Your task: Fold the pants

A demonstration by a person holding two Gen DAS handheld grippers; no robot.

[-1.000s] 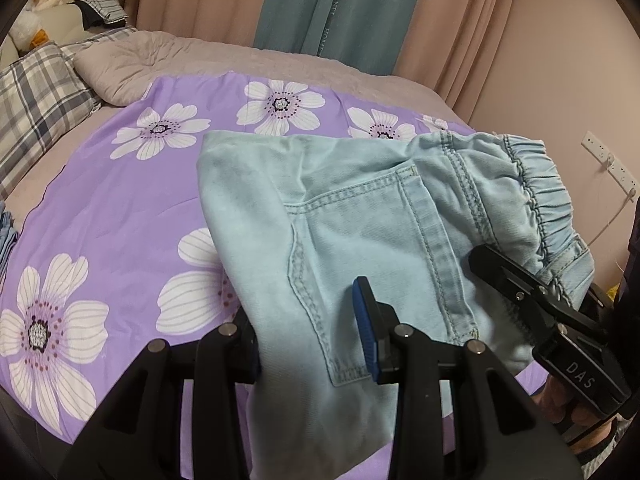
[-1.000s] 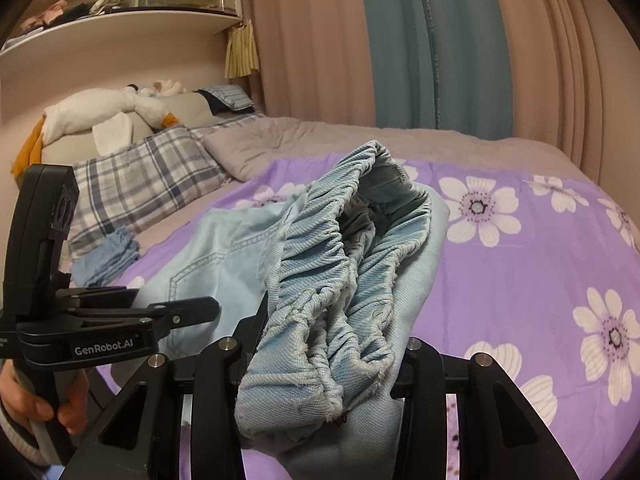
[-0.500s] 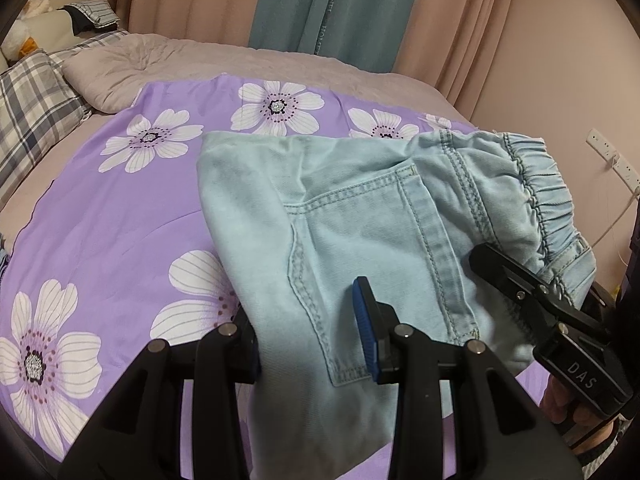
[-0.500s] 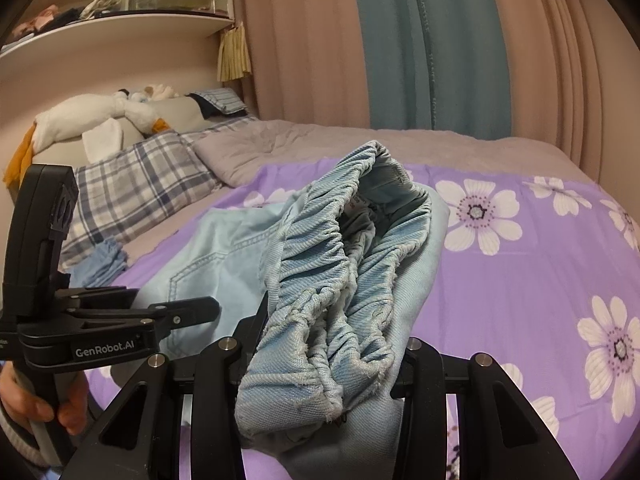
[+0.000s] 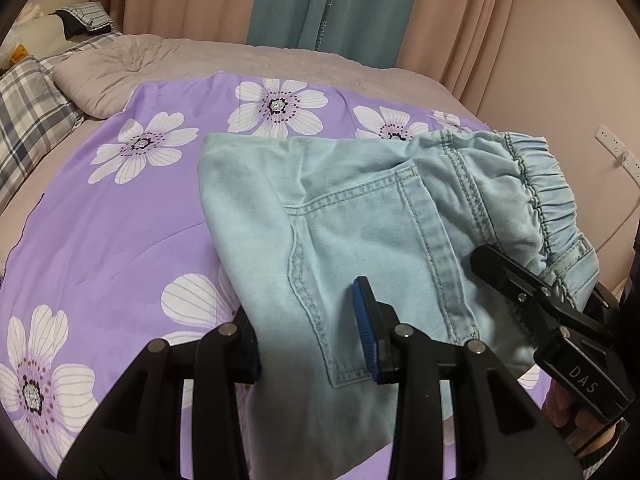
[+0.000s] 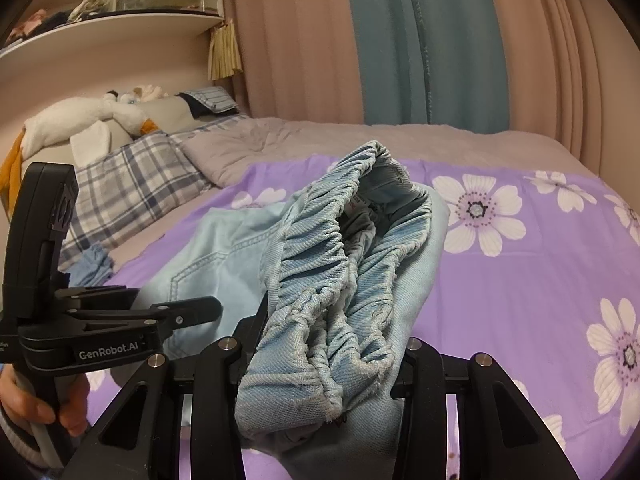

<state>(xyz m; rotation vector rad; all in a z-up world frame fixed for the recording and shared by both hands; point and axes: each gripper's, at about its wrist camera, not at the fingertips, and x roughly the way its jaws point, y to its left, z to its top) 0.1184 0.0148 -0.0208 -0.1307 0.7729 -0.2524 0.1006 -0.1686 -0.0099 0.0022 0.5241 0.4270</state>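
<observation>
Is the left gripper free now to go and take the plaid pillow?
Probably not: the left gripper is shut on the pants, which the right gripper also holds. The plaid pillow lies far off.

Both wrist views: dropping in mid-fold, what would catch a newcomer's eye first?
The light blue denim pants dominate, gripped at once by both tools: the left tool clamps the fabric by the back pocket, while the right tool is shut on the bunched elastic waistband. Beneath them spreads the purple bedspread with large white flowers, and a plaid pillow lies at the bed's head.
</observation>
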